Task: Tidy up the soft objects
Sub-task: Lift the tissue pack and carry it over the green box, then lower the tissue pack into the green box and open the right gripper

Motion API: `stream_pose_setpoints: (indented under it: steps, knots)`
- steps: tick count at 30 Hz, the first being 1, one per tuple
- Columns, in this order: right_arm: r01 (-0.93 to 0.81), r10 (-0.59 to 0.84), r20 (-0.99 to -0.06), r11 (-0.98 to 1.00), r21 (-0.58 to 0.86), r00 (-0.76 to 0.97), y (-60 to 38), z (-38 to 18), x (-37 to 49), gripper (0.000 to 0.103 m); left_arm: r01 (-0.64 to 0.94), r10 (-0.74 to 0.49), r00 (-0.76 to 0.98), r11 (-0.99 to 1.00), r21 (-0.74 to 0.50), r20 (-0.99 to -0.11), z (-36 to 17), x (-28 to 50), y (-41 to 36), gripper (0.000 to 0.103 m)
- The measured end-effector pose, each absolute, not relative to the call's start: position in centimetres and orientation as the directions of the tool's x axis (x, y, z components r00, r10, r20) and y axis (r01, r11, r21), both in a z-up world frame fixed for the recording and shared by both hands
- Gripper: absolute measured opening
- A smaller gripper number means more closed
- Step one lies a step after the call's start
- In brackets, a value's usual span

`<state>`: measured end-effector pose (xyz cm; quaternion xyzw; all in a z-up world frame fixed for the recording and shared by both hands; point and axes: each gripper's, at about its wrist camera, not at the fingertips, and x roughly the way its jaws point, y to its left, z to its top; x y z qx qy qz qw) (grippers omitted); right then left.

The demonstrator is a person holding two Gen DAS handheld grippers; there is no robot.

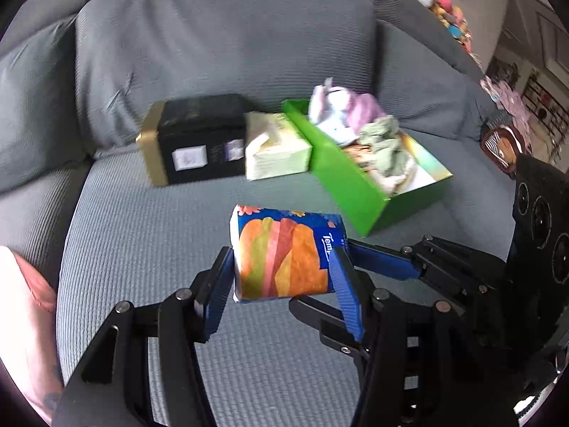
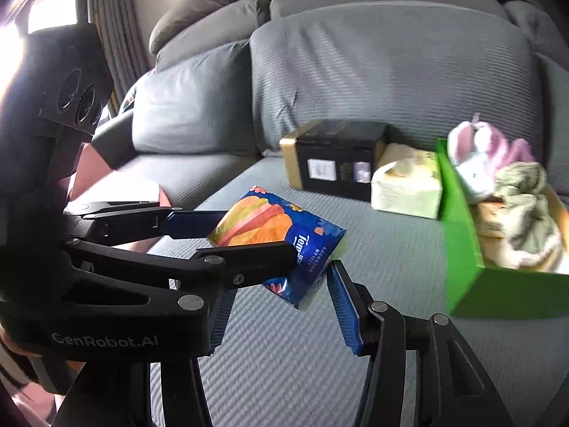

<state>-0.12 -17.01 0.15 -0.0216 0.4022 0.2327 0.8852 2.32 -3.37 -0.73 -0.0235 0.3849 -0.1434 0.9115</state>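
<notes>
Tissue pack, blue soft plastic: light, compressible. We hold it across its sides with left gripper fingers closed; right gripper fingers stand wide beneath it.

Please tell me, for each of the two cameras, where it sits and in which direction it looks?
Left wrist: on the left tongs, facing the sofa back; its fingers grip the tissue pack; right tongs enter from the right.
Right wrist: on the right tongs, open under the pack, looking along the seat; left tongs cross in.
Shared: pack, black box, green box.
</notes>
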Motion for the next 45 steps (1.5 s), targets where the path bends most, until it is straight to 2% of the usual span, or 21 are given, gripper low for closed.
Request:
stream_pose_setpoints:
  steps: [14,24,37,45]
  knots:
    - [-0.258,0.267,-0.649,0.960,0.112,0.713,-25.9,4.2,-2.0,0.054,0.427,-0.368,0.664,0.901,-0.075,-0.651,2.0,4.4,-13.2,0.053]
    - [-0.162,0.184,-0.638,0.982,0.094,0.748,-31.5,4.9,0.6,0.054,0.495,-0.438,0.615,0.862,-0.111,-0.655,2.4,9.5,-17.8,0.053]
    - [-0.138,0.190,-0.708,0.982,0.130,0.680,-34.4,1.7,9.1,0.054,0.425,-0.400,0.559,0.890,-0.163,-0.726,-0.1,18.2,-19.3,0.054]
    - [-0.119,0.143,-0.767,0.989,0.088,0.625,-35.1,-0.6,10.6,0.054,0.418,-0.373,0.532,0.896,-0.147,-0.760,-2.0,19.4,-20.7,0.056]
